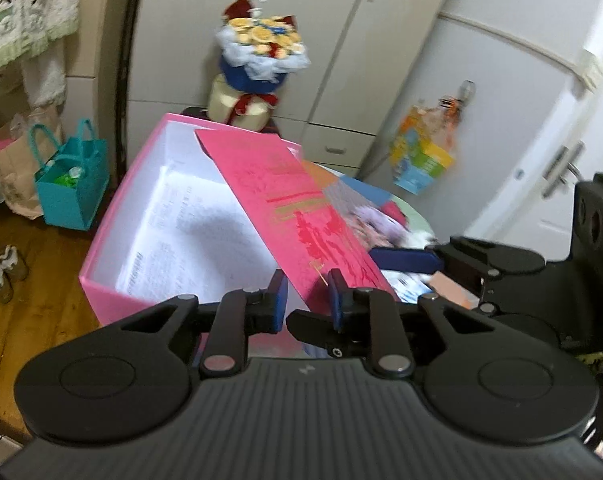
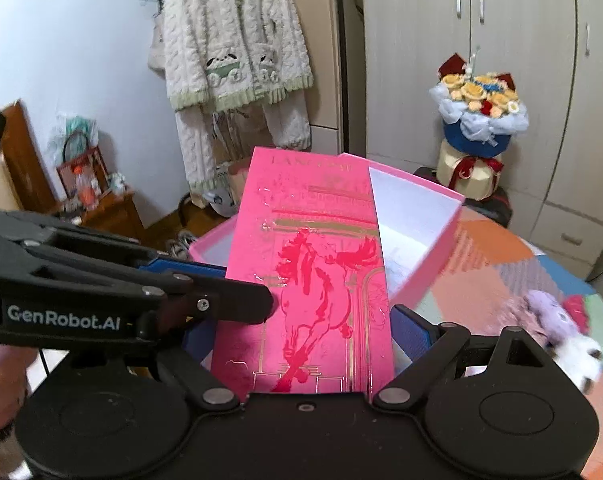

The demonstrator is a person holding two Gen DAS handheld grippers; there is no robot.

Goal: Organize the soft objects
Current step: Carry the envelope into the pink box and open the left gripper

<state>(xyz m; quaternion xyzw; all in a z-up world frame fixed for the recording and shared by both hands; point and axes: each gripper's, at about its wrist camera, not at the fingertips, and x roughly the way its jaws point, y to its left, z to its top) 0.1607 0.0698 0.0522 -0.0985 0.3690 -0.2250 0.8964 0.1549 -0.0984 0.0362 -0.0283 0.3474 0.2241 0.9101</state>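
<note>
A pink lid with a red horse print (image 2: 313, 280) hangs tilted over the open pink box (image 2: 433, 256), which is lined with white paper. My right gripper (image 2: 301, 332) spans the lid's near end, its blue pads against both side edges. My left gripper (image 2: 237, 284) comes in from the left and pinches the lid's left edge. In the left wrist view the lid (image 1: 285, 196) runs from the left gripper (image 1: 307, 300) across the box (image 1: 113, 264), and one blue finger (image 1: 405, 258) of the right gripper shows beside it. A purple and white plush toy (image 2: 553, 320) lies on the tablecloth to the right.
The box stands on a table under a patchwork cloth (image 2: 501, 248). Behind it a flower bouquet (image 2: 477, 112) stands in front of wardrobe doors. A knitted cardigan (image 2: 229, 48) hangs on the wall. A teal bag (image 1: 73, 192) and shoes (image 1: 1, 272) sit on the wooden floor.
</note>
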